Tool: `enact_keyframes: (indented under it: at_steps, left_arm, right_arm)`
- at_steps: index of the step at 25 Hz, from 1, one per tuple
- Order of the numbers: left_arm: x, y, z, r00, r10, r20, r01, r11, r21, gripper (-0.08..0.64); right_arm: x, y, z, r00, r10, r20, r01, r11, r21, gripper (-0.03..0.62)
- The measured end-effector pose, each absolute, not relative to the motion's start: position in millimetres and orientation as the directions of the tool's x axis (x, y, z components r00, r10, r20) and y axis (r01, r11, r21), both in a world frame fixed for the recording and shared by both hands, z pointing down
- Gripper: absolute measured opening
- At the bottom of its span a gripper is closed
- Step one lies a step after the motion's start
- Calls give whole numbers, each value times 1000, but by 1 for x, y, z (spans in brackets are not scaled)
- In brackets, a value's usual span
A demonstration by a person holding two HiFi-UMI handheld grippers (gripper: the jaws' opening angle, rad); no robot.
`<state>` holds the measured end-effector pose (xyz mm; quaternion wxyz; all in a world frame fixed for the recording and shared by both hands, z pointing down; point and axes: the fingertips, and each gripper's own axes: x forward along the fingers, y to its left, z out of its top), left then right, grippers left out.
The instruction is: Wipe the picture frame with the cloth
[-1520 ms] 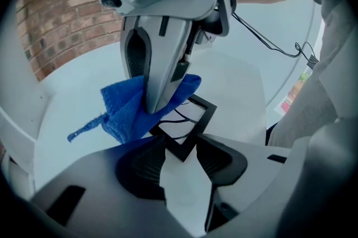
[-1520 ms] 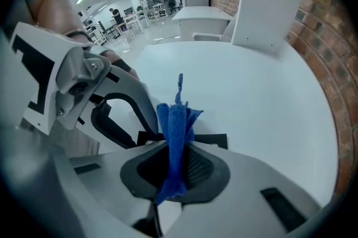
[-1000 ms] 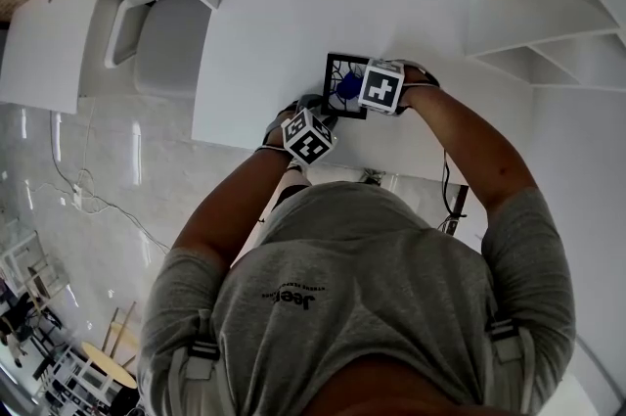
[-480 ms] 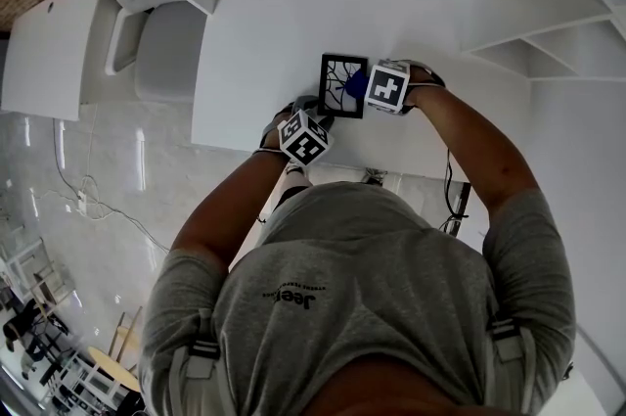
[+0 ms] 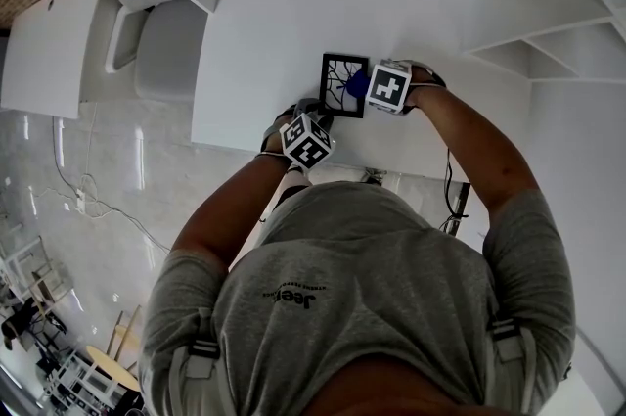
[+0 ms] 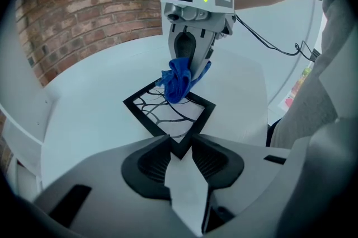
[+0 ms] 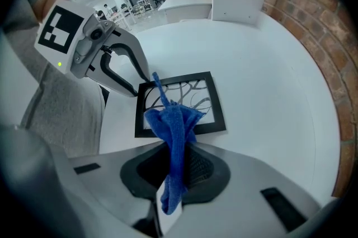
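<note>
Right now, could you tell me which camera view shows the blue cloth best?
The right gripper view: the blue cloth fills the middle, pinched by the right gripper and bunched over the picture frame. The left gripper view shows it smaller, from across, over the frame. The head view shows only a blue speck.

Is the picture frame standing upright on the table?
No, the picture frame lies flat on the white table, face up.
</note>
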<state>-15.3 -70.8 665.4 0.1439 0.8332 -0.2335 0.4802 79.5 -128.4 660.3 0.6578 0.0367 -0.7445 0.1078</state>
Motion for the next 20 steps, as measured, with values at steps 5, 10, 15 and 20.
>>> enact_keyframes:
  at_steps: [5, 10, 15, 20]
  left_arm:
    - [-14, -70, 664, 429, -262, 864, -525, -851, 2, 120]
    - [-14, -71, 665, 425, -258, 867, -529, -849, 7, 120]
    - [-14, -71, 666, 423, -253, 870, -530, -848, 11, 120]
    - [-14, -72, 665, 425, -256, 868, -532, -847, 11, 120]
  right_arm:
    - [53, -125, 644, -233, 103, 967, -198, 968, -151, 51]
    - [4, -117, 636, -311, 117, 943, -161, 972, -173, 51]
    - [-26, -114, 646, -306, 122, 944, -122, 978, -166, 51]
    - [-30, -107, 655, -279, 149, 949, -103, 978, -184, 51]
